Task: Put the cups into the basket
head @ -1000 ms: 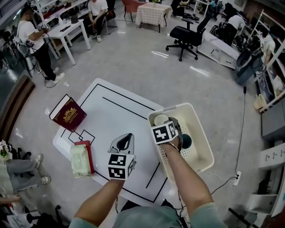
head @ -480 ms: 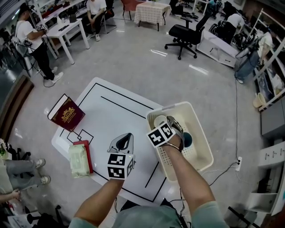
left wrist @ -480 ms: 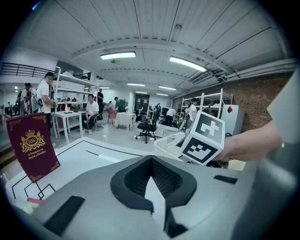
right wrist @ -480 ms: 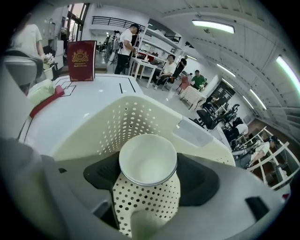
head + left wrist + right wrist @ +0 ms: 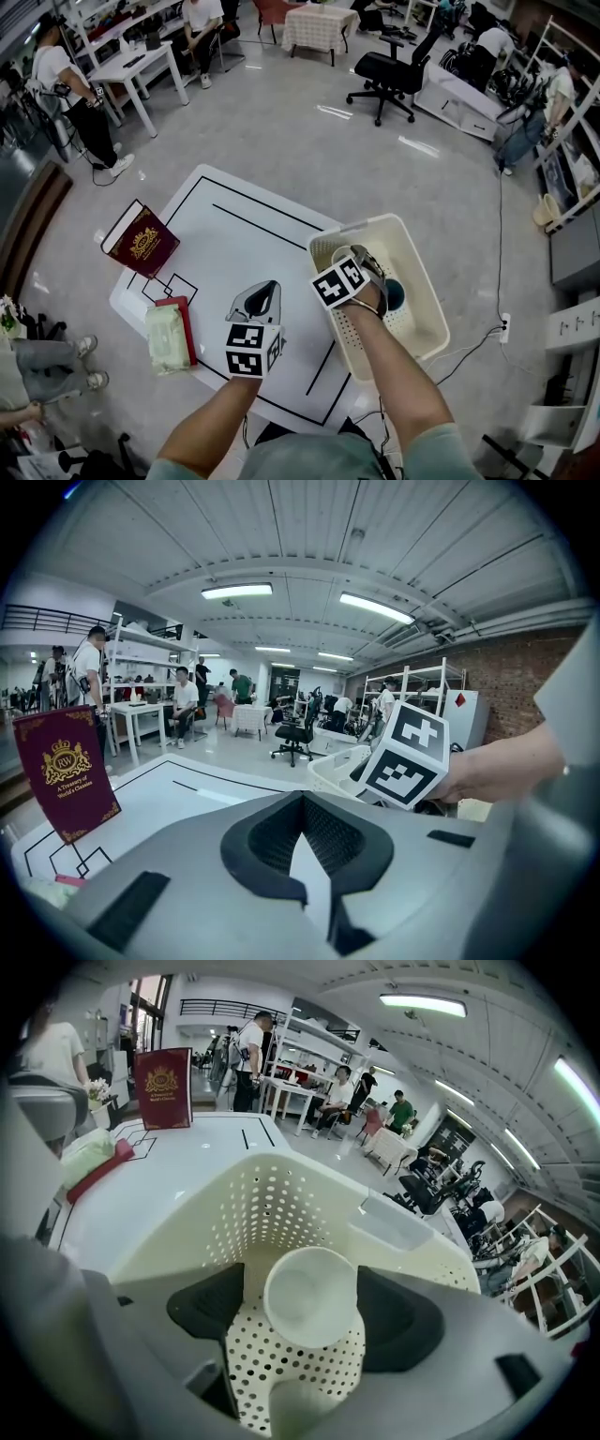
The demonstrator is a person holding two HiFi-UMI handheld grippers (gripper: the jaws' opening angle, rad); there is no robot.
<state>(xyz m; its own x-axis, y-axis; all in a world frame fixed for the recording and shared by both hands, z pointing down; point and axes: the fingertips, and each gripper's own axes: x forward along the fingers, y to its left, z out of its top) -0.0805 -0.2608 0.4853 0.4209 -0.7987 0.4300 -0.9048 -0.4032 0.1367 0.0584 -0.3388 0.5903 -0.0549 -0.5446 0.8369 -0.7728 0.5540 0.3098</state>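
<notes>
The right gripper (image 5: 361, 262) reaches down into the basket (image 5: 234, 1204). Its jaws stand apart around a white cup (image 5: 309, 1309) that seems to rest on the perforated floor. A sliver of floor shows between the cup and the left jaw, while the right jaw is at or almost at the cup's wall (I cannot tell whether they touch). A dark teal cup (image 5: 393, 297) lies just right of the gripper, also inside the basket. The left gripper (image 5: 267, 289) hovers over the near part of the table (image 5: 244, 234), jaws together on nothing.

The risk lies in the withdrawal. A pad brushing the white cup's rim could tip it, knock it into the teal one, or drag it up and out. A slanted pull could also nudge the light basket, which sits at the table's right edge.
</notes>
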